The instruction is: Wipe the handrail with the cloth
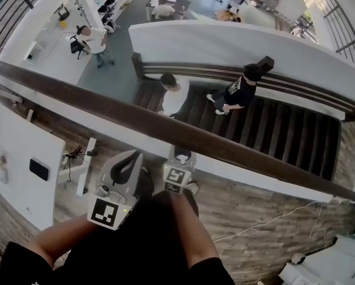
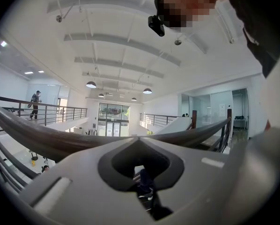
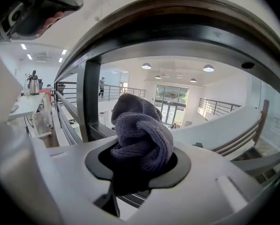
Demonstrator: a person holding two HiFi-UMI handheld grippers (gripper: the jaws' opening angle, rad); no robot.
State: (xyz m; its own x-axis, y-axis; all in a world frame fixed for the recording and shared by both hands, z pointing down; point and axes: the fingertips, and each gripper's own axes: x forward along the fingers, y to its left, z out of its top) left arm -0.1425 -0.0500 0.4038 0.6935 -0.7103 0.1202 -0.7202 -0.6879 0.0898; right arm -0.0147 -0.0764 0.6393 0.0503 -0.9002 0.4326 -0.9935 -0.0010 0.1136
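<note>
The dark wooden handrail (image 1: 165, 126) crosses the head view from upper left to lower right. Both grippers sit just below it on my side. My right gripper (image 1: 182, 154) points up under the rail, shut on a bunched grey-purple knitted cloth (image 3: 141, 137). In the right gripper view the handrail (image 3: 187, 8) arches close overhead and the cloth sits below it without touching. My left gripper (image 1: 132, 157) is to the left of the right one, shut with nothing in it. In the left gripper view the handrail (image 2: 32, 137) runs just beyond the left gripper (image 2: 140, 144).
Below the rail, a staircase (image 1: 284, 129) descends with two people on it. A white panel (image 1: 17, 159) stands at my left, and a thin cable (image 1: 266, 221) lies on the wood floor at right. A black baluster (image 3: 91, 97) and lower rails stand close to the right gripper.
</note>
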